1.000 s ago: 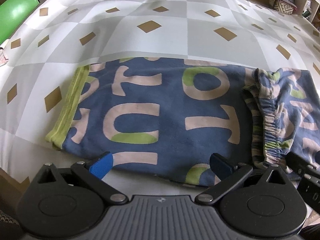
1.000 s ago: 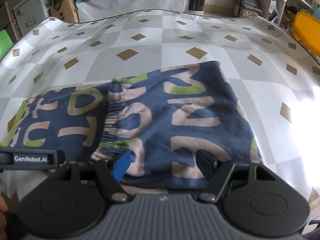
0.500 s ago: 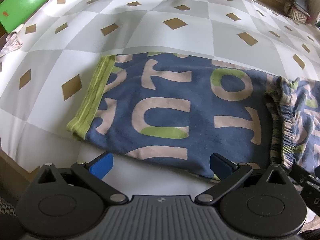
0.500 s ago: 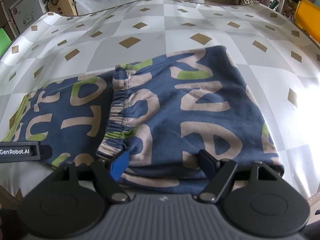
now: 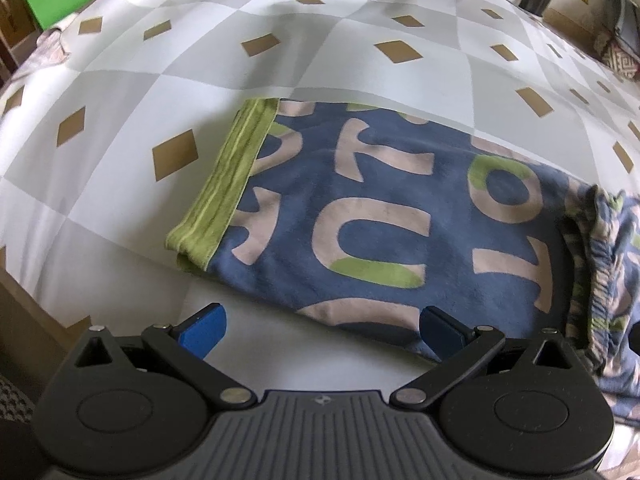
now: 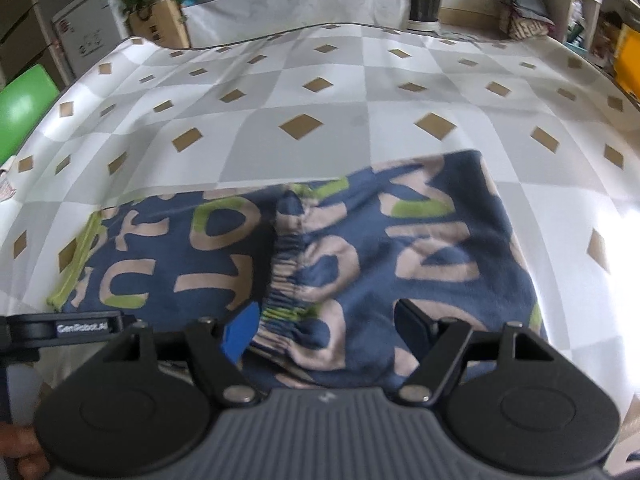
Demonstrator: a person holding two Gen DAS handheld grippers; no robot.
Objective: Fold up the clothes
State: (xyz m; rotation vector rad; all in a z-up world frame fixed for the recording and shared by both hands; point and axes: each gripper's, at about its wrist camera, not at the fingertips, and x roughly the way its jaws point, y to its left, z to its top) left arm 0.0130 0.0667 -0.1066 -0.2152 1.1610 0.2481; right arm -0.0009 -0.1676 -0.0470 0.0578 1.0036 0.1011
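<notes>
Left gripper (image 5: 322, 330) shifted toward trousers (image 5: 384, 220) cuff; both grippers' jaws spread, empty.

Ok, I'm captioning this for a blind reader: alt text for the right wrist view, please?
Blue trousers printed with beige and green letters lie partly folded on a grey-and-white checked tablecloth, the elastic waistband doubled over onto a leg. The right claw hangs open just above the near edge, gripping nothing.

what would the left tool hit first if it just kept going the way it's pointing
Most likely the near edge of the blue printed pants, or the tablecloth just in front of it. The left tool is open, angled steeply down, straddling that edge; depth is unclear.
</notes>
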